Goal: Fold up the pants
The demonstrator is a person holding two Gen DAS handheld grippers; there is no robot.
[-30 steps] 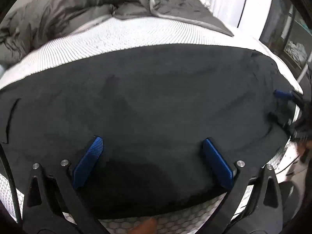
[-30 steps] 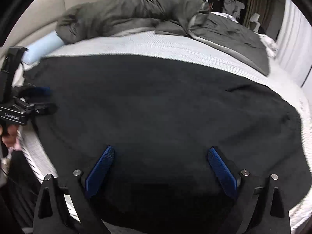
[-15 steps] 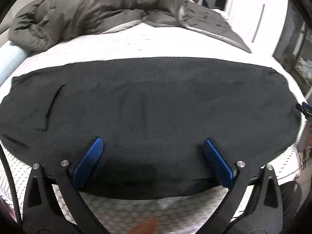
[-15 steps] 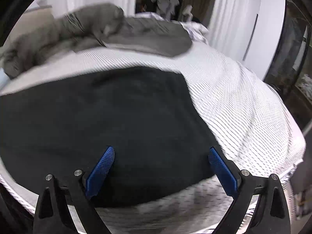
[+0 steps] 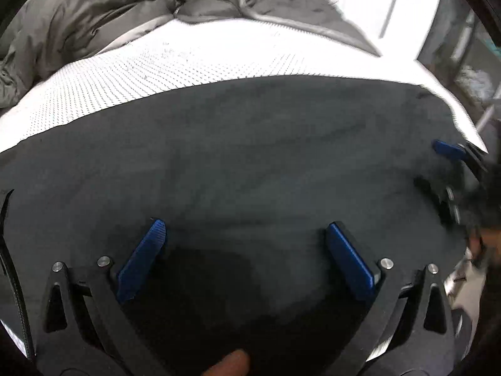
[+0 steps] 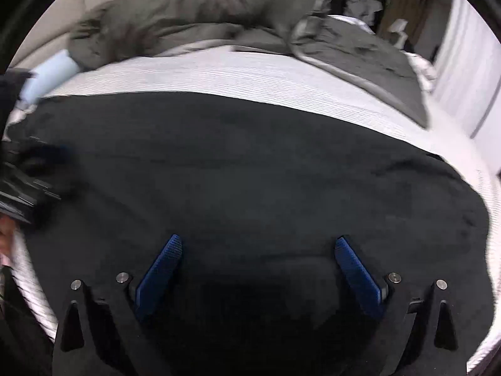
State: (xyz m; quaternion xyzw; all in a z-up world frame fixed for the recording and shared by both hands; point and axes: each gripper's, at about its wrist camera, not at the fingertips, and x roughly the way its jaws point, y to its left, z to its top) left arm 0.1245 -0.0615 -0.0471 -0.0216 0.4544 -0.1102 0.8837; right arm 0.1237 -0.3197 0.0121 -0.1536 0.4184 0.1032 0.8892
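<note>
Black pants lie flat across the white bed, long side left to right; they also fill the right wrist view. My left gripper is open, jaws wide, low over the near edge of the pants, holding nothing. My right gripper is open too, over the pants near their right end. The right gripper also shows at the right edge of the left wrist view. The left gripper appears blurred at the left edge of the right wrist view.
The pants lie on a white textured bed cover. A grey duvet is bunched at the back of the bed. A light blue pillow lies at the far left. White curtains hang at the right.
Both grippers swung and came back low over the pants. The right view turned from the bed's right side back to the left, over the pants. Both stay open.
</note>
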